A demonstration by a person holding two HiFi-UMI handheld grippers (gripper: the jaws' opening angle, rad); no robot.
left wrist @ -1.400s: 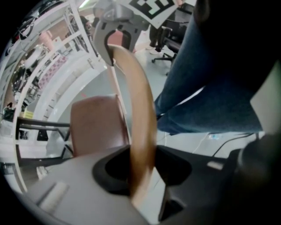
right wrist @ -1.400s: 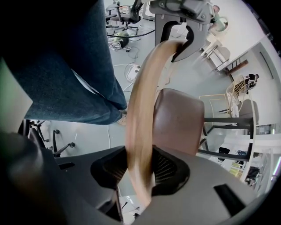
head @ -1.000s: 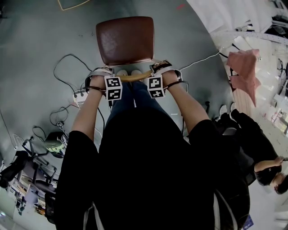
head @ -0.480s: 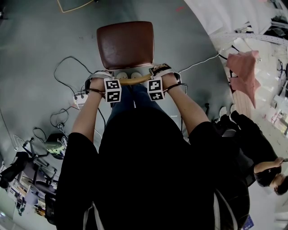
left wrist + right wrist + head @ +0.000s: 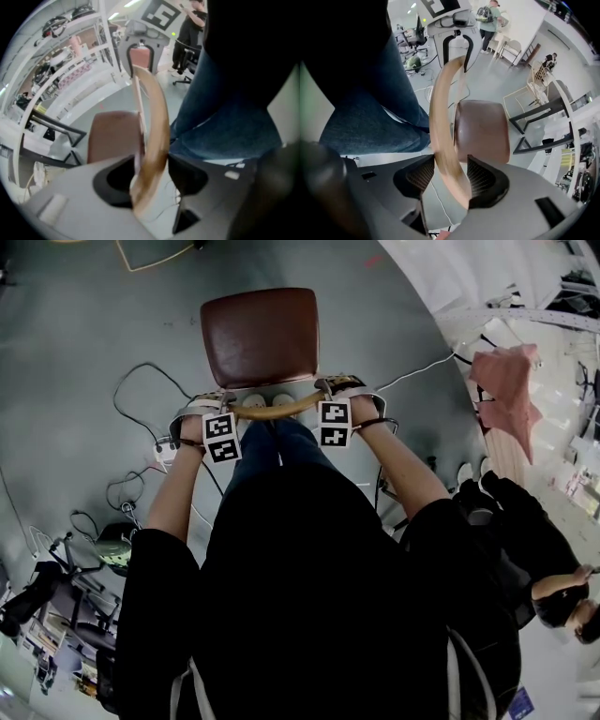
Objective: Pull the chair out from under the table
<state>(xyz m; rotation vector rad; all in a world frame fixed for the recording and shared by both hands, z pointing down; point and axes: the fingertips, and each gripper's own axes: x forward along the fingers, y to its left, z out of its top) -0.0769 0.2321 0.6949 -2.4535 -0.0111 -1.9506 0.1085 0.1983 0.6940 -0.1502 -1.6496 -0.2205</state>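
The chair stands on the grey floor with its brown seat (image 5: 261, 337) in front of me and its curved wooden backrest rail (image 5: 275, 410) nearest my legs. My left gripper (image 5: 211, 404) straddles the rail's left end and my right gripper (image 5: 339, 388) its right end, both pointing down. In the left gripper view the rail (image 5: 152, 122) runs between the jaws of the left gripper (image 5: 149, 176), which are opening, with a gap beside it. In the right gripper view the rail (image 5: 440, 122) lies loosely between the opening jaws of the right gripper (image 5: 445, 180), next to the seat (image 5: 482, 129).
Cables and a power strip (image 5: 164, 442) lie on the floor at the left. A white table (image 5: 469, 273) stands at the upper right, with a pink cloth (image 5: 511, 390) on a surface below it. A seated person (image 5: 553, 587) is at the right, an office chair (image 5: 56, 596) at the lower left.
Both grippers have slid outward along the backrest rail, the left one further left and slightly lower. Their wrists have rolled a little. The chair has barely shifted.
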